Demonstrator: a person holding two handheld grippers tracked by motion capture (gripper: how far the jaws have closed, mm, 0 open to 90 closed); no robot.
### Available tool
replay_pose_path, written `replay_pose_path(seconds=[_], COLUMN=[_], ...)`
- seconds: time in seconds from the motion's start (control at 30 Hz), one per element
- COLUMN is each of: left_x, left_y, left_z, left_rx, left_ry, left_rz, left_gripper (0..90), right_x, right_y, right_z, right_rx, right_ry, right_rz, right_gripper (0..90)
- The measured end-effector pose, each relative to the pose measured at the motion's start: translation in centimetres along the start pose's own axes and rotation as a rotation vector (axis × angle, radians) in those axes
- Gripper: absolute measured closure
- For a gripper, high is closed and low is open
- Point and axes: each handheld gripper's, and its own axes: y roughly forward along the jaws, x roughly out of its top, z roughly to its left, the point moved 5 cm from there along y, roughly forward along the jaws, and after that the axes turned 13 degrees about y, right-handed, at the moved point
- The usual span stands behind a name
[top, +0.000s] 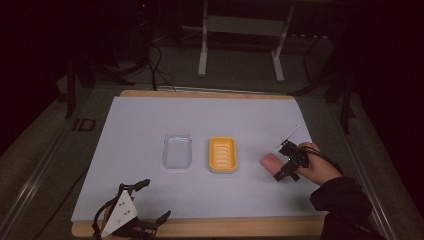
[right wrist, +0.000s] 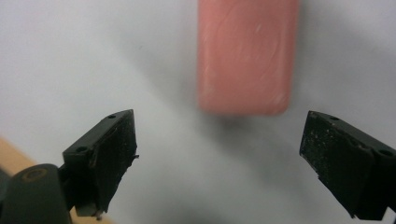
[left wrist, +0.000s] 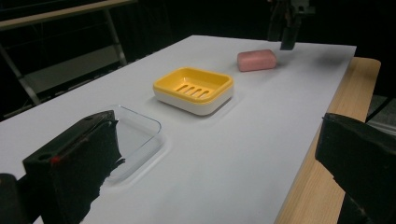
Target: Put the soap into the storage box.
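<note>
Nearest you, at the mat's (top: pixel 150 115) front-left corner, your left gripper (top: pixel 131 212) lies idle with its jaws spread wide and nothing between them. Further in, the clear lid (top: pixel 177 151) and the yellow soap dish (top: pixel 223 154) sit side by side mid-mat. Toward the right edge lies the pink soap bar (top: pixel 270 161), just beyond your right gripper (right wrist: pixel 219 158), clearly the nearer hand. In the right gripper view its jaws stand wide, wider than the bar, empty, with the bar's (right wrist: pixel 247 56) long axis running straight away from them. I judge you need only advance, so the jaws straddle its narrow width.
</note>
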Motion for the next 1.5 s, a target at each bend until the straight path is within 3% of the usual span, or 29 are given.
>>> replay_pose_path(seconds=[0.3,0.33,0.47,0.67,1.33,1.5], left_x=[0.0,0.0,0.0,-0.1,-0.1,-0.2], left_y=[0.0,0.0,0.0,0.1,0.2,0.3], left_z=[0.0,0.0,0.0,-0.1,-0.2,-0.3], left_rx=[-0.002,-0.003,-0.004,-0.006,-0.013,-0.018], left_ry=[0.002,0.003,0.003,0.002,0.010,0.012], left_rz=[0.002,0.003,0.004,0.006,0.017,0.023], left_gripper=[0.5,0.5,0.5,0.5,0.5,0.5], right_x=[1.2,1.6,1.8,2.3,3.0,3.2], right_y=[0.0,0.0,0.4,0.8,3.5,4.0], right_z=[-0.3,-0.2,-0.2,-0.2,-0.6,-0.9], right_rx=[-0.006,0.006,0.002,0.005,0.011,-0.048], right_ry=[-0.043,-0.051,-0.051,-0.072,-0.069,-0.091], right_rz=[-0.066,-0.092,-0.072,-0.087,-0.072,-0.069], right_gripper=[13.3,13.6,13.7,13.7,15.3,25.1])
